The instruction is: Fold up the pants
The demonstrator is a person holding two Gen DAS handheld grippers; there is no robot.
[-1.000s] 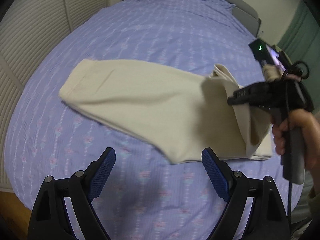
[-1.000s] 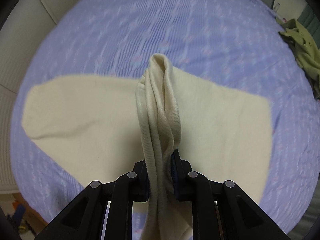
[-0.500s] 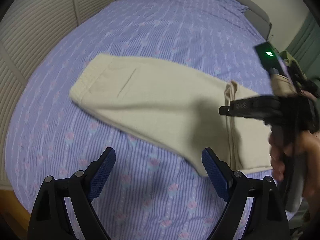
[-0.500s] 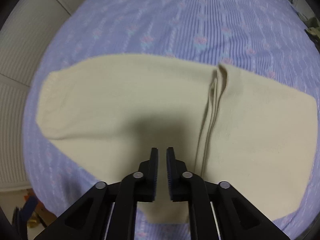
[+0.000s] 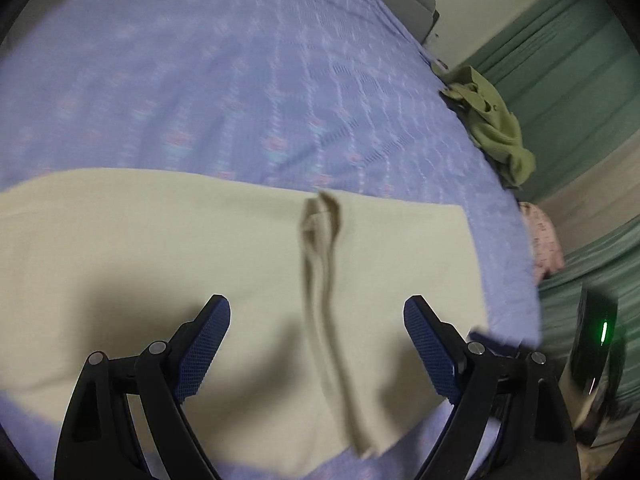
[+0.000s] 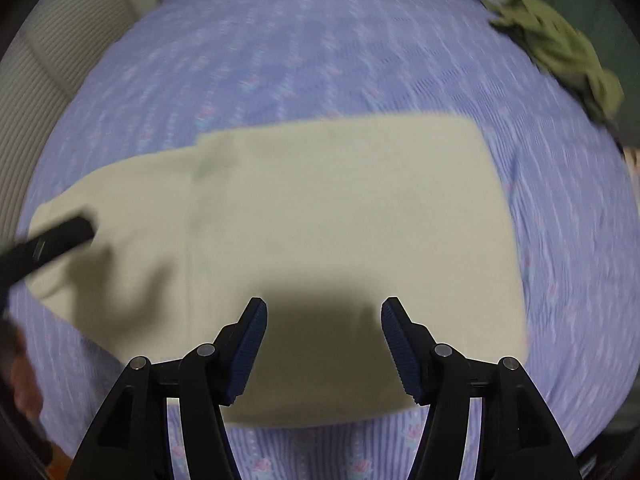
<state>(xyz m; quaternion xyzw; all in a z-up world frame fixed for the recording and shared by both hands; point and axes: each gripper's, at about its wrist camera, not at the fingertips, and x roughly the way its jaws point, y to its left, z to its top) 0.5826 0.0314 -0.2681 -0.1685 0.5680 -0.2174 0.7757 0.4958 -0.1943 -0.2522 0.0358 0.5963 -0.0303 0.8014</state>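
Pants [image 6: 320, 240] lie flat on the bed [image 5: 240, 80], cream cloth on the purple spread, long axis running left-right across both views. One end looks already folded over: the right wrist view shows a doubled layer with a straight edge on the left part, and the left wrist view shows the cuff edge as a raised ridge running away from the camera, roughly across the long axis. Blur hides finer detail.

Olive garment [image 6: 560, 52] sits bunched at the far right edge of the bed, well apart from the pants.

Left gripper [image 5: 316, 352] hangs above the pants with jaws wide apart, holding nothing; the cuff ridge runs between its fingers and directly ahead. Right gripper [image 6: 324, 348] is also spread apart and empty, over the near edge of the folded part, right end of the pants ahead and to its right. A dark tip of the left gripper shows at far left in the right wrist view, over the left end of the pants.

Judgement: next fold likely goes along the long axis; left gripper is nearer the cuff ridge, right gripper nearer the folded right end.
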